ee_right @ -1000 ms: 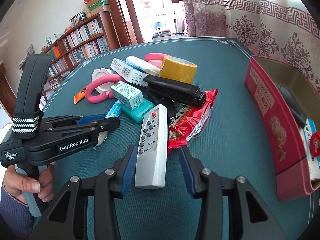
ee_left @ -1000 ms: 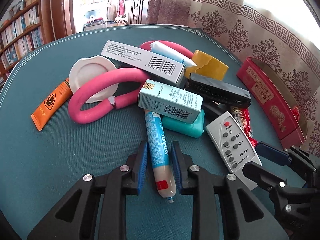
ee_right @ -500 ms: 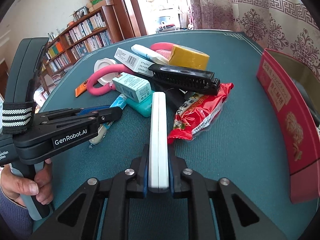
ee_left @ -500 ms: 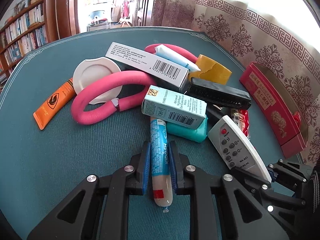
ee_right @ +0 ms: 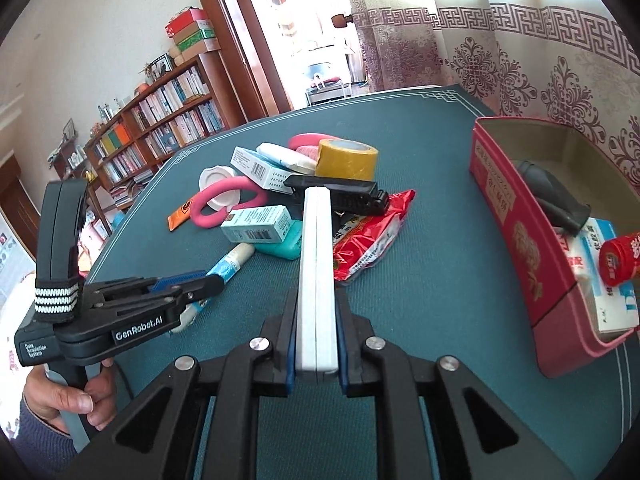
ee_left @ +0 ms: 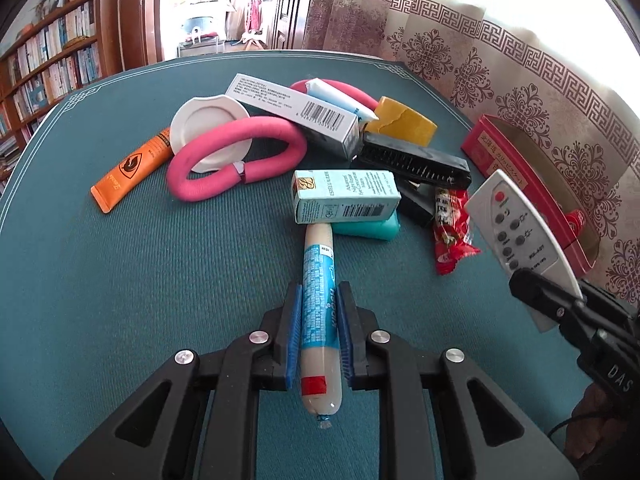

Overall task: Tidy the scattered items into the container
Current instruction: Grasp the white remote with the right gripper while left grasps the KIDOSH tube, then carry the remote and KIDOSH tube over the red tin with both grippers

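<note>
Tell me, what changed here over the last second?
The right gripper closed on the white remote control, turned it on edge and lifted it. The left gripper clamped the blue-labelled sausage stick and raised it. The pile and red tin stayed put.

Both grippers are clamped down right now. The left gripper (ee_left: pixel 319 332) points steeply down with its blue pads (ee_left: pixel 294 336) pinching a sausage stick (ee_left: pixel 318 300) around the middle. The right gripper (ee_right: pixel 316 344) (tilted down a bit less) grips a white remote (ee_right: pixel 316 264) edge-on. A bare hand (ee_right: pixel 68 396) with a dark sleeve wraps the left gripper's handle.
</note>
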`<action>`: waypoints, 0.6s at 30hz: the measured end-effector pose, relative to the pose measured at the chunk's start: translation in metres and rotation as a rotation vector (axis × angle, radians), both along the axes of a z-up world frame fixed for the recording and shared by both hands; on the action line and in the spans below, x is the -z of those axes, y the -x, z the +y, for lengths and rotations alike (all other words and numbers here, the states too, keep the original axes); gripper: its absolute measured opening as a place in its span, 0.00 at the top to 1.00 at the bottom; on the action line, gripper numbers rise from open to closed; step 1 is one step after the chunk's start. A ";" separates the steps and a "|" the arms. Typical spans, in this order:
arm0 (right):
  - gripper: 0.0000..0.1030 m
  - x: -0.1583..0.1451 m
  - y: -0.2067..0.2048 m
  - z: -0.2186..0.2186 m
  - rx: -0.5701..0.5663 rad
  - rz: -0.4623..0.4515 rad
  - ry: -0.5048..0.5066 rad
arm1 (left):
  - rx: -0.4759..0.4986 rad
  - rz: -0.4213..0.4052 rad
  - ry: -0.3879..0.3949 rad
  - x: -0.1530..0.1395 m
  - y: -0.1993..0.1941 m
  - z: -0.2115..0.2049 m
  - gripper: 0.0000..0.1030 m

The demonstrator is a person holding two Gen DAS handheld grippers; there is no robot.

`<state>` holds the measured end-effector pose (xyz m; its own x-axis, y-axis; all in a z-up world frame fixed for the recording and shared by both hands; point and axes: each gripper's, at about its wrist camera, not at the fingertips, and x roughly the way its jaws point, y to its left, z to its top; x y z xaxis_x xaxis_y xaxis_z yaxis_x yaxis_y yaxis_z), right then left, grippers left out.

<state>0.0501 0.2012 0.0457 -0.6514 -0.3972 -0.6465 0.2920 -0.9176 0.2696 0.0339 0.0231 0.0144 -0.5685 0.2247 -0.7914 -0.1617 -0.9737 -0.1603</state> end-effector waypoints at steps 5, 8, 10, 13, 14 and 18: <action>0.83 -0.001 -0.004 0.016 0.030 0.005 0.022 | -0.008 -0.016 0.017 0.003 -0.004 0.002 0.82; 0.83 0.001 -0.006 0.023 0.041 0.002 0.032 | -0.030 -0.032 0.010 0.004 0.006 0.004 0.80; 0.83 0.001 -0.009 0.027 0.045 0.005 0.038 | -0.036 -0.022 0.029 0.004 0.013 0.008 0.80; 0.83 -0.003 -0.014 0.035 0.058 0.029 0.040 | -0.048 -0.007 0.048 0.003 0.015 0.012 0.80; 0.83 -0.005 -0.015 0.039 0.065 0.039 0.044 | -0.051 -0.004 0.041 0.001 0.014 0.014 0.81; 0.83 -0.014 -0.016 0.059 0.112 0.074 0.066 | -0.040 0.024 0.020 -0.014 0.003 0.018 0.82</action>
<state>0.0663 0.2601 0.0595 -0.7393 -0.3588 -0.5698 0.2098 -0.9268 0.3114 0.0309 0.0414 0.0285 -0.5955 0.1857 -0.7816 -0.1260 -0.9825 -0.1375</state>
